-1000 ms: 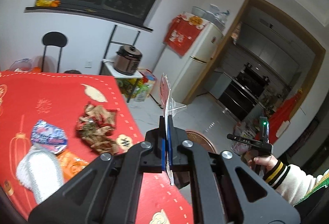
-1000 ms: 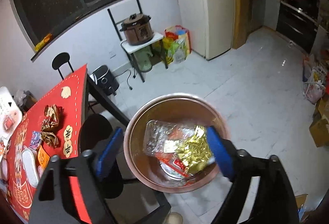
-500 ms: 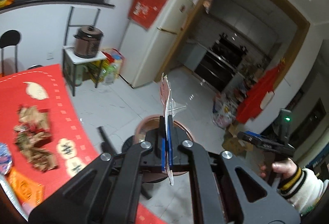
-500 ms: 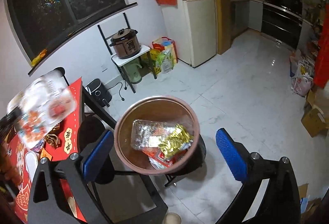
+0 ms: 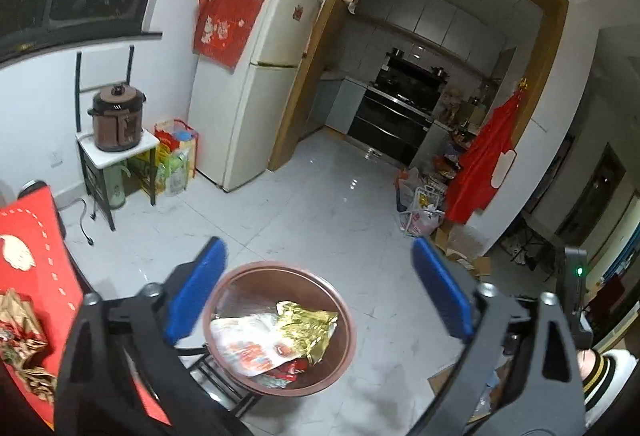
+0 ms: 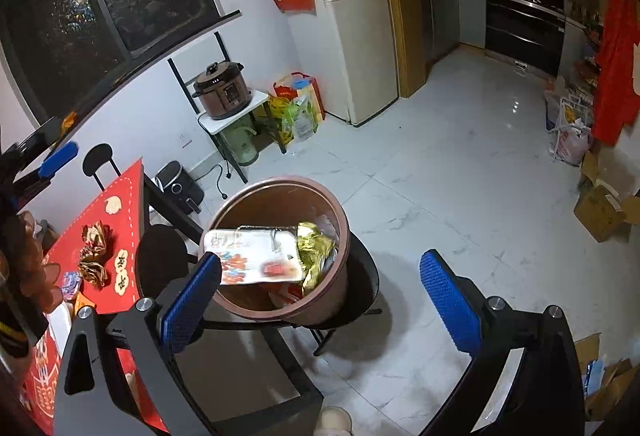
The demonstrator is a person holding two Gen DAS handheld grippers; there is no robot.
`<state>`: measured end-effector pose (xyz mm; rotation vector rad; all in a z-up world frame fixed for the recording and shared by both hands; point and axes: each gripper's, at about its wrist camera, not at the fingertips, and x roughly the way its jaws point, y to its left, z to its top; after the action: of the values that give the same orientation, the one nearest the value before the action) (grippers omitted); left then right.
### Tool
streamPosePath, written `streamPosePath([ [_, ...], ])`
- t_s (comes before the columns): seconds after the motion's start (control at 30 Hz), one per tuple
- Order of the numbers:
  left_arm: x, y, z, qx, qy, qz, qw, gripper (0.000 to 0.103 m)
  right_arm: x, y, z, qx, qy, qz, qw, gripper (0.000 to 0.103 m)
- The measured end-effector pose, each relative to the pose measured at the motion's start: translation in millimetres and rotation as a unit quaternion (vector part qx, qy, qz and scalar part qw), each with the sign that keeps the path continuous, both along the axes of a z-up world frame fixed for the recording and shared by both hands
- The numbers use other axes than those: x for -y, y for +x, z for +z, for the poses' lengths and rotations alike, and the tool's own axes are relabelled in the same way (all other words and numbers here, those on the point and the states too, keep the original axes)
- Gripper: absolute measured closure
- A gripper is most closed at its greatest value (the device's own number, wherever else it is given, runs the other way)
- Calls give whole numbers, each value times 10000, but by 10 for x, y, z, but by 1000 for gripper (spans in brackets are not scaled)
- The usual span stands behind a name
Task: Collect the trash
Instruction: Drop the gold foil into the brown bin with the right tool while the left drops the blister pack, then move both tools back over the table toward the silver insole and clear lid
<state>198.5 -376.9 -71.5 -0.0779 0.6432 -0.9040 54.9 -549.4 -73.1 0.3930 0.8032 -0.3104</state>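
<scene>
Lying at the far left of both views, the red tablecloth [image 6: 120, 220] carries what is left to collect: crumpled gold-and-brown wrappers [image 6: 94, 252], a small blue-and-white packet [image 6: 71, 282] below them, and an orange one, partly hidden. All of it looks light, thin and crinkly, so it should weigh next to nothing but slide and spring about under a pinch. My judgement is that the crumpled wrappers are best taken at a raised fold in the thick of the bunch, while the flat packets call for a pinch on a lifted edge, not a press down on the slick middle.

Right of the table, the brown bin [image 5: 346, 332] stands on a black chair [image 6: 366, 296]. In it a white wrapper with red print [image 5: 250, 346] lies flat on top, touching a gold foil wrapper [image 5: 308, 324] on its right; it may shift or slip off the pile if nudged.

The left gripper [image 5: 318, 296] hangs above the bin, its blue pads having just sprung wide apart, with nothing between them but the view down into the bin. The right gripper [image 6: 320, 296] is further right, jaws spread wide and empty, beside the bin's near rim. Next, I judge, comes a return to the table for the crumpled wrappers.
</scene>
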Motion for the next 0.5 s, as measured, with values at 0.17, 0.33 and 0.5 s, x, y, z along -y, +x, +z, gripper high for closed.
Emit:
streamPosePath([
  [0.17, -394, -23, 60, -7, 251, 409, 9988, 6, -86, 85, 113, 208, 30, 112, 9997, 5],
  [0.33, -1117, -52, 99, -67, 454, 1163, 9922, 6, -260, 222, 217, 357, 45, 314, 9989, 5],
  [0.5, -2097, -210, 141, -132, 578, 2070, 9765, 6, -593, 427, 247, 369, 67, 633, 9973, 5],
])
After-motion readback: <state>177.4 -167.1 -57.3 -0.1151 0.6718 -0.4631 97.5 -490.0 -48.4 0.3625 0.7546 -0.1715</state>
